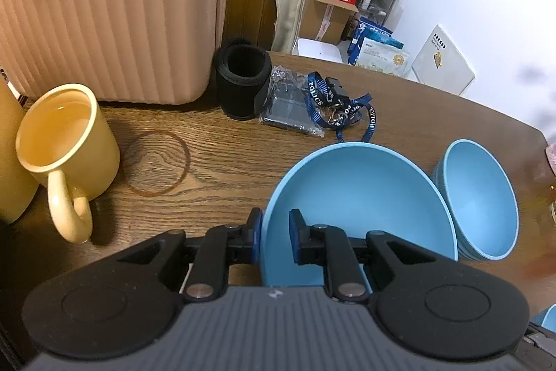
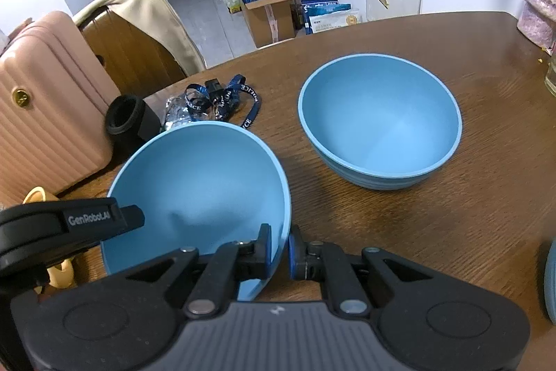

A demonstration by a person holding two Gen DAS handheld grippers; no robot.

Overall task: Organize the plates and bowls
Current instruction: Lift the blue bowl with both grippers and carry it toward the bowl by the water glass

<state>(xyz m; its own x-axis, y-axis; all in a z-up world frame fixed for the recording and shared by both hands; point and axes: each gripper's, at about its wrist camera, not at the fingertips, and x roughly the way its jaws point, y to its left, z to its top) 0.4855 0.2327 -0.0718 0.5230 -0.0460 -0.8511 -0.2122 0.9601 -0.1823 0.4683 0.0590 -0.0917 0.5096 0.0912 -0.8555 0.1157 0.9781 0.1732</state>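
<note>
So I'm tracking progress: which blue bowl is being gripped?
The nearer, tilted bowl, rim pinched by both hand-held grippers; the other bowl sits free.

The left gripper is being held angled steeply downward, its jaws pinched tight on the near rim of a blue bowl, one pad inside the wall, one outside. The right gripper is being held at a similar pitch, likewise clamped on the same bowl's rim.
</note>
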